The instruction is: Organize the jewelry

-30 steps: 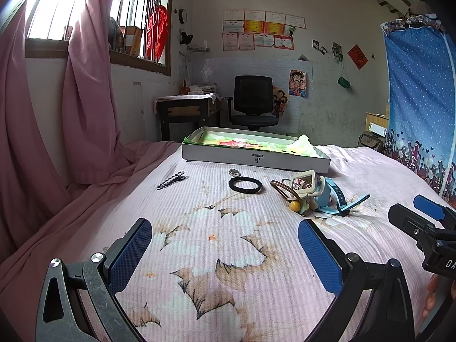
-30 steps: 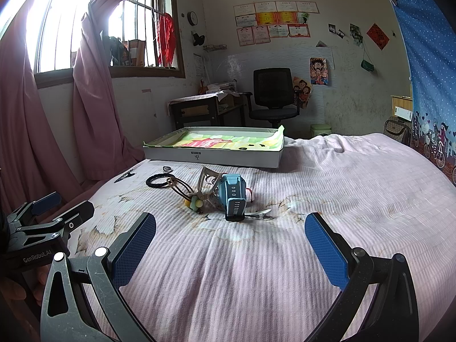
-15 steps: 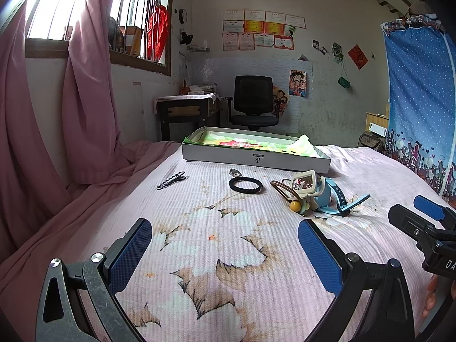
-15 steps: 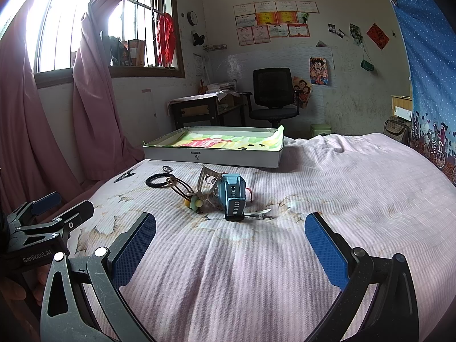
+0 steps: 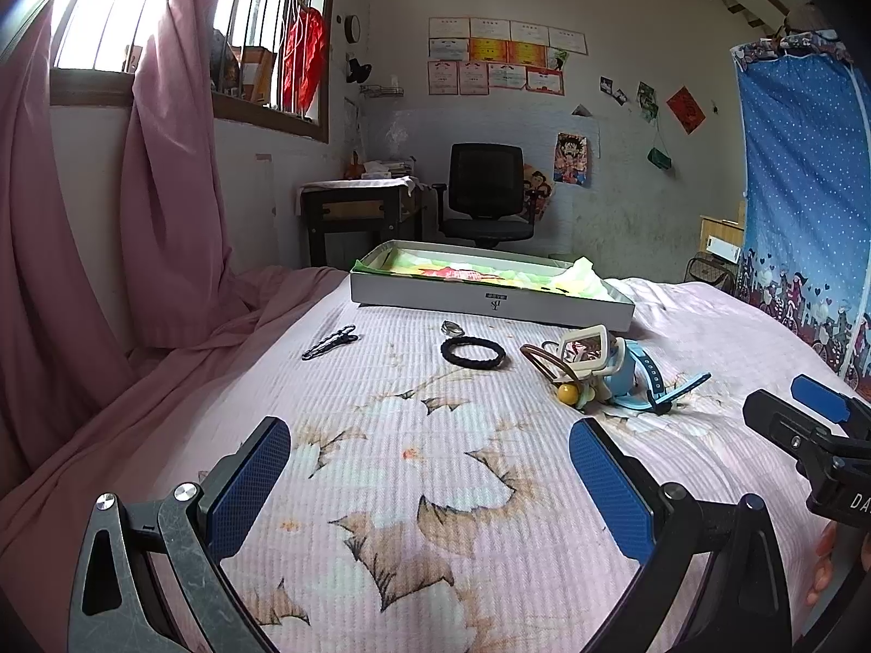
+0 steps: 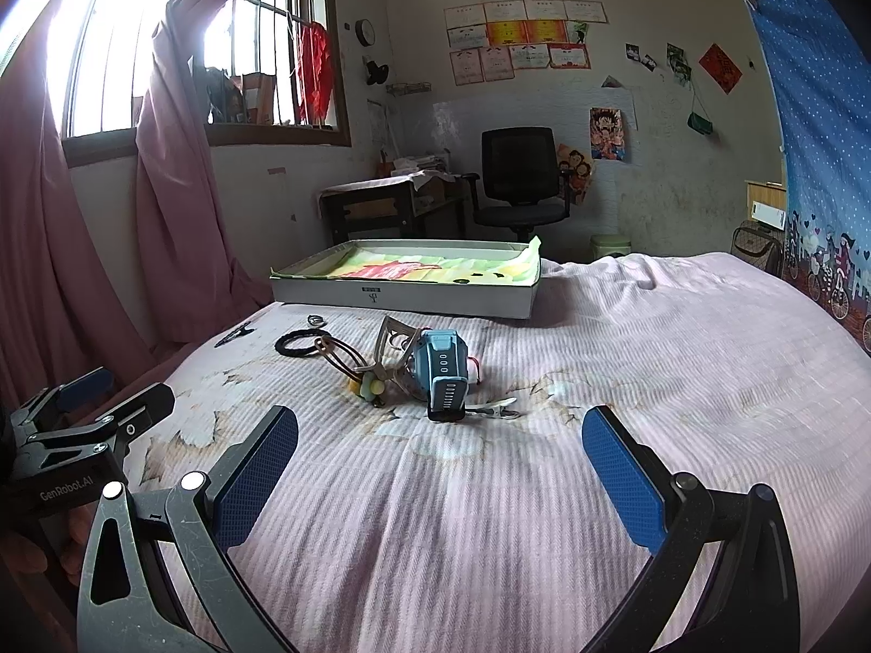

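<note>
Nothing is shifting since before; I'm hovering left gripper (image 5: 430,462) and right gripper (image 6: 441,451), jaws apart, over the bed (image 6: 653,359) near the blue watch (image 6: 445,370).

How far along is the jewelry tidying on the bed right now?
Nothing looks done yet. The white box shows only its colorful paper lining. Both the left hand-held gripper and the right hand-held gripper are open and empty above the bedspread. Still lying loose on the bed: the black hair clip, black hair tie, a small metal piece, and the pile around the blue watch.
</note>
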`<state>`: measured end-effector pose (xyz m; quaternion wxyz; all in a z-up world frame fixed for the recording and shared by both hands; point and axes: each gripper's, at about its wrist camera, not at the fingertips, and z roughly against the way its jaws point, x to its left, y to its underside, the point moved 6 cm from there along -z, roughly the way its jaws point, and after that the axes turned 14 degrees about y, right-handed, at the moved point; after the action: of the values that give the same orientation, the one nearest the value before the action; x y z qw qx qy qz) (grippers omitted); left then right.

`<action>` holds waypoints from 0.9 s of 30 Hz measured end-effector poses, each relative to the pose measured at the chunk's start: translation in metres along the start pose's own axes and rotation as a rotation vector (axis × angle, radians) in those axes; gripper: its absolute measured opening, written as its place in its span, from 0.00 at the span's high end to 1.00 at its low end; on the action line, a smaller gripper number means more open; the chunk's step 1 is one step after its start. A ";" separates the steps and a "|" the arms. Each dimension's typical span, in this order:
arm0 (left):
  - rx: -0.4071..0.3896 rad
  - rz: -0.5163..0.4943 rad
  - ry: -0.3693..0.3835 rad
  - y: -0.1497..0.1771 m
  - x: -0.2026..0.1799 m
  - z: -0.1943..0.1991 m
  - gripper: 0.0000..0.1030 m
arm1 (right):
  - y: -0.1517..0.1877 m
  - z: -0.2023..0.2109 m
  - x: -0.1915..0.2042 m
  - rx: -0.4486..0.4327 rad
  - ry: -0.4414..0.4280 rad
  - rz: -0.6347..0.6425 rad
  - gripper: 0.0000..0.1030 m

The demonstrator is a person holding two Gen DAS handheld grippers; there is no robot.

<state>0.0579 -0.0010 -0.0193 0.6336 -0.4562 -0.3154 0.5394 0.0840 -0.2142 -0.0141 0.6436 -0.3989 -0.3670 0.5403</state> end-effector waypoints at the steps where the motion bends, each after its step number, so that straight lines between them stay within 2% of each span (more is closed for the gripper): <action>1: 0.001 0.006 0.003 0.000 0.001 0.000 0.00 | 0.002 -0.005 -0.002 0.001 0.002 -0.002 0.01; 11: 0.024 0.138 0.039 -0.007 0.030 -0.022 0.00 | -0.006 -0.018 -0.014 0.017 0.022 -0.033 0.01; 20: 0.117 0.107 0.078 -0.024 0.037 -0.069 0.00 | -0.032 -0.053 -0.013 0.062 0.029 0.008 0.01; 23: 0.141 0.096 0.092 -0.029 0.038 -0.085 0.05 | -0.035 -0.068 -0.010 0.094 0.027 0.014 0.01; 25: 0.163 0.094 0.098 -0.032 0.037 -0.094 0.12 | -0.036 -0.078 -0.007 0.118 0.025 0.018 0.03; 27: 0.190 0.095 0.106 -0.034 0.038 -0.107 0.15 | -0.034 -0.091 -0.003 0.154 0.006 0.018 0.14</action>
<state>0.1747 0.0102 -0.0329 0.6635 -0.4367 -0.2069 0.5712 0.1798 -0.2311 -0.0207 0.6687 -0.3532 -0.3189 0.5713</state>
